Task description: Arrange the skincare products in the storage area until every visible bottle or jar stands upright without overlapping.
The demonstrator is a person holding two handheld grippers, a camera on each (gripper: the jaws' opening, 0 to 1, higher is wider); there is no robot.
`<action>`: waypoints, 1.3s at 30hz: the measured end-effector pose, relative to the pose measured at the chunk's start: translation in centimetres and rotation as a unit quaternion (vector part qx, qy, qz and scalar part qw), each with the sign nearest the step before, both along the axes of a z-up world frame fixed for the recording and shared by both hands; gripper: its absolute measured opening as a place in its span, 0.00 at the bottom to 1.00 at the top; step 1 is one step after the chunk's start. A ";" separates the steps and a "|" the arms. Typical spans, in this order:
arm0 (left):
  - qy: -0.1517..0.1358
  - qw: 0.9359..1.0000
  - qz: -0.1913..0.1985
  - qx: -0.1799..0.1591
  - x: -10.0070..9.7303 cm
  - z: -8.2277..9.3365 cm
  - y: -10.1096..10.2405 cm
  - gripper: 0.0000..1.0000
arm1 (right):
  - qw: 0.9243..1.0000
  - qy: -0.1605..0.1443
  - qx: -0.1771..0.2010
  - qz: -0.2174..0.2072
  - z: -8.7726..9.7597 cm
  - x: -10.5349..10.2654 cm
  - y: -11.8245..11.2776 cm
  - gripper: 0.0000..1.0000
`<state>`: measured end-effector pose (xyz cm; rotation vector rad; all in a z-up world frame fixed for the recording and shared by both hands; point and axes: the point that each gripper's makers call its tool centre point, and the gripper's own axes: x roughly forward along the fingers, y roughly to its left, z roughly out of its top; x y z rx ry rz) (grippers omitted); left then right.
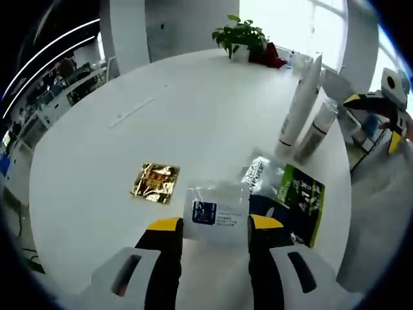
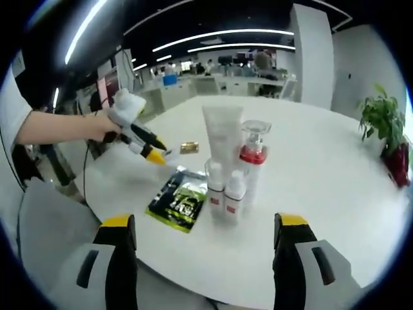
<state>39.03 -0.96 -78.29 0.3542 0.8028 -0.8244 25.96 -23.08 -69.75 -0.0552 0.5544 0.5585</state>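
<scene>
Right gripper view: a cluster of skincare products, a white tube (image 2: 222, 132), a red-collared pump bottle (image 2: 253, 158) and two small bottles (image 2: 225, 197), is seen upright near the table's (image 2: 322, 174) near edge, touching but not overlapping. The right gripper (image 2: 205, 248) is held spread and empty before them. Farther along that edge, the left gripper (image 1: 214, 226) is spread around a clear sachet (image 1: 216, 212), beside a green packet (image 1: 300, 200) and a gold sachet (image 1: 155, 182). The sachet step is judged in hand; closing and lifting is called for.
</scene>
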 end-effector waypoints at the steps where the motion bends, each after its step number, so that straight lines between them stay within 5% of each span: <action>1: -0.002 1.000 0.005 -0.005 -0.4 0.2 0.0 0.41 | 1.000 -0.001 0.019 -0.010 0.5 0.2 0.0 0.82; 8: -0.013 0.998 0.051 -0.043 -2.6 2.0 -0.2 0.41 | 0.999 -0.019 0.040 -0.019 2.0 0.2 0.4 0.77; 11: -0.051 0.994 0.084 -0.048 -3.2 4.0 -0.2 0.41 | 0.997 -0.032 0.069 -0.030 2.9 0.4 1.3 0.73; 18: -0.092 0.990 0.087 -0.068 -6.1 6.8 -1.7 0.41 | 0.995 -0.030 0.095 0.004 3.2 0.3 5.0 0.69; 27: -0.107 0.986 0.085 -0.092 -9.9 8.7 -2.5 0.40 | 0.990 -0.021 0.139 0.030 3.5 -0.3 8.0 0.60; 39: -0.141 0.982 0.083 -0.098 -13.8 10.8 -3.9 0.41 | 0.966 0.008 0.249 0.070 5.0 -1.7 12.2 0.26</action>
